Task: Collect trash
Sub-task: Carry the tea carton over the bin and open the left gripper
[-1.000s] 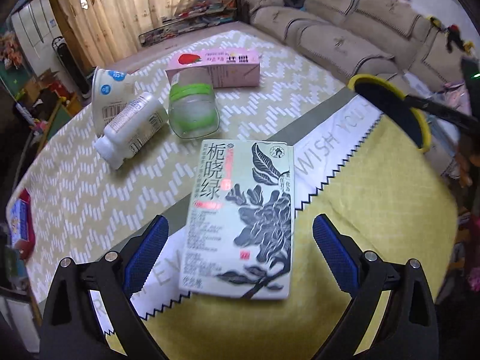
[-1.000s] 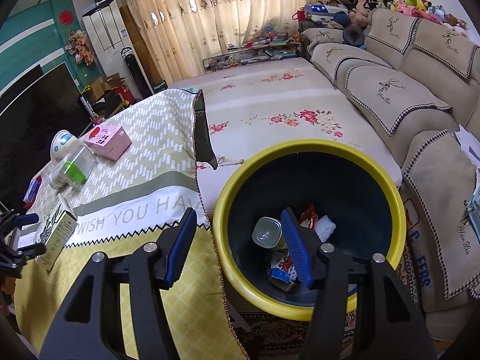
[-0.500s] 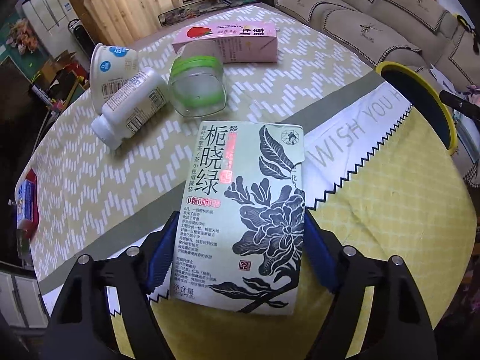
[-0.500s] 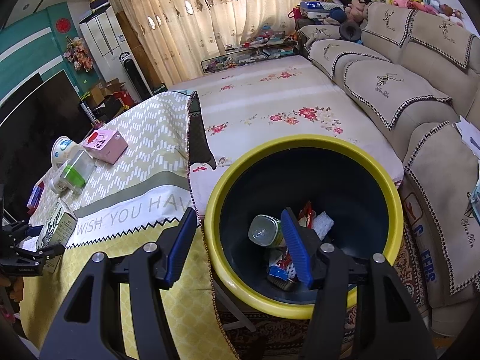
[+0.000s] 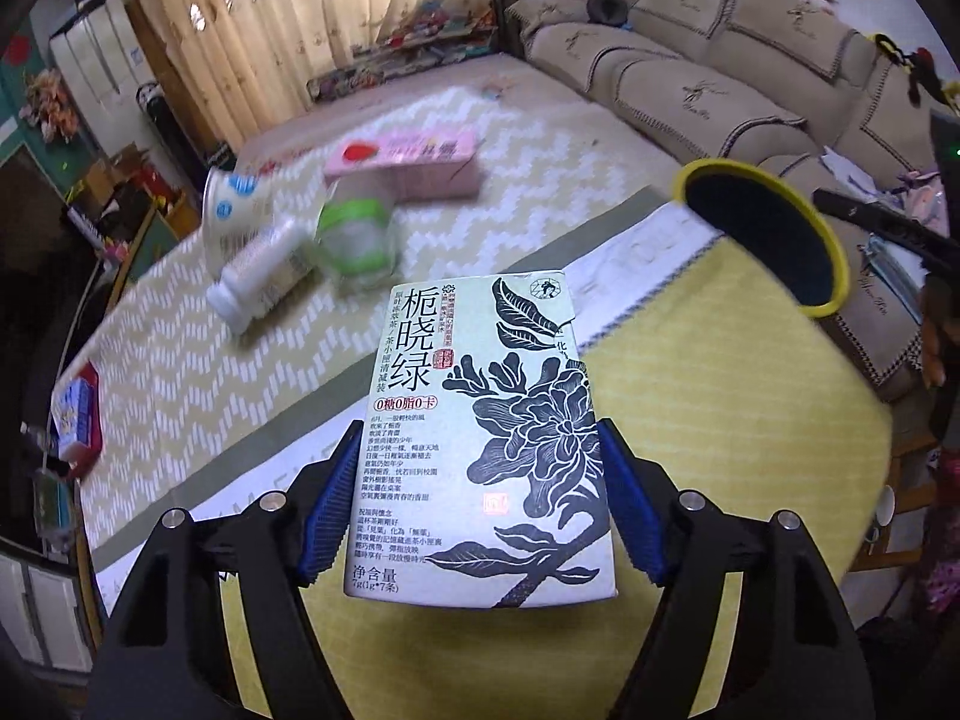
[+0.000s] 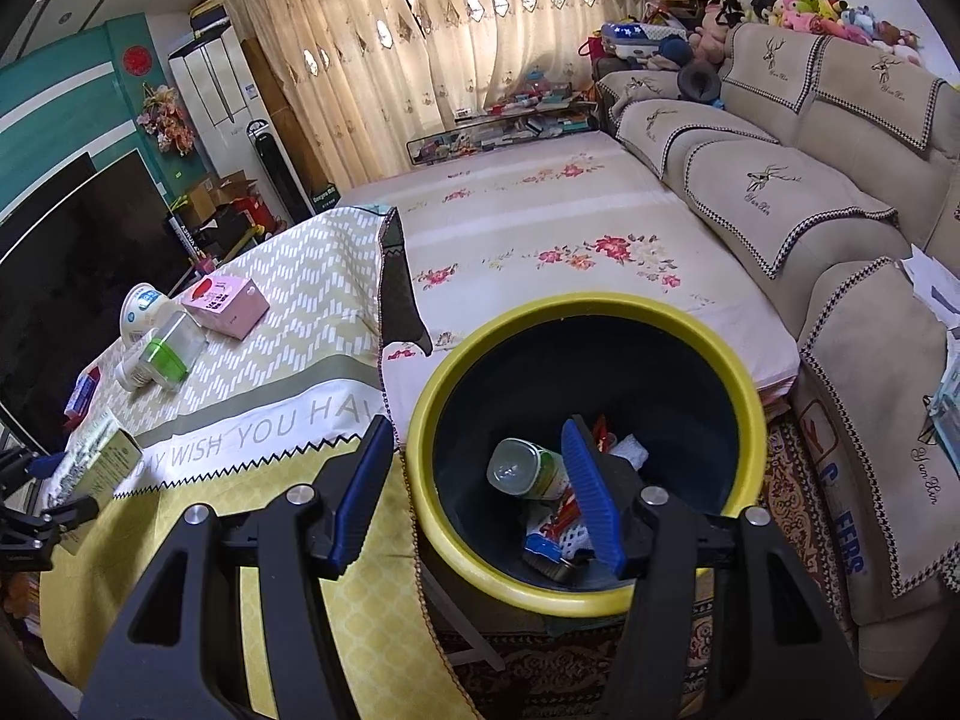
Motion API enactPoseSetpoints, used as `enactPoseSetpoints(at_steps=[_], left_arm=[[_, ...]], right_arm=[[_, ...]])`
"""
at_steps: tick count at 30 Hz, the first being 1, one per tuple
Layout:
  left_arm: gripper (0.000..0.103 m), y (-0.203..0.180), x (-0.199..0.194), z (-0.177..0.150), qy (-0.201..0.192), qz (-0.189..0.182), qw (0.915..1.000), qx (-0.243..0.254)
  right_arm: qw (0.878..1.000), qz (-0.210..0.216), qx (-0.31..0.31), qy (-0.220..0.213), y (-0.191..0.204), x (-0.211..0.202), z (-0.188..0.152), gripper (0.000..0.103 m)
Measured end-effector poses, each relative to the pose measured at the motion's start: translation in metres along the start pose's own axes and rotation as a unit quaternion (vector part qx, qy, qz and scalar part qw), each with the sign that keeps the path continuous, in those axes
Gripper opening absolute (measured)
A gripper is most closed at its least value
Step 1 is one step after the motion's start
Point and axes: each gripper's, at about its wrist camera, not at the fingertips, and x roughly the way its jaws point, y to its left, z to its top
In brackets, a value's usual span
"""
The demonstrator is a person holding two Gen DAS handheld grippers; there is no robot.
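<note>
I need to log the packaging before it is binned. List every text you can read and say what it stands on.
"栀晓绿": pale green flat tea box with a black flower print, in large characters.
"0糖0脂0卡": same box, red line.
"净含量 7g(1g*7条)": same box, bottom edge.
"WISH YOU HA", cut off: white band of the yellow tablecloth.
Pink carton and white bottle: print too blurred to read.
</note>
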Motion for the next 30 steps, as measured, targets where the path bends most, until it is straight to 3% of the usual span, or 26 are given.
enactPoseSetpoints(at_steps=[6,12,22,26,30], left_arm=[[0.074,-0.044,-0.025,0.028,-0.033,-0.029,0.9984,0.035],[0.074,-0.1,-0.021,0.067,-0.053,-0.074,0.993,0.075],[0.074,-0.206,0.041,0.142,-0.049,-0.136,0.981,0.129],[0.074,-0.225,0.066,0.164,-0.056,-0.148,0.9792,0.127],[0.085,-0.22,0.071,0.173,-0.074,-0.14,0.9816,0.106]], right_arm=[[1.0,-0.014,0.004,-0.02,-0.018,-0.024,-0.001,0.056],[0.997,-0.049,0.026,-0.045,-0.053,-0.052,-0.005,0.056],[0.992,-0.093,0.061,-0.058,-0.105,-0.077,-0.019,0.056],[0.991,-0.098,0.076,-0.054,-0.115,-0.075,-0.022,0.056],[0.992,-0.093,0.074,-0.048,-0.114,-0.069,-0.02,0.056]])
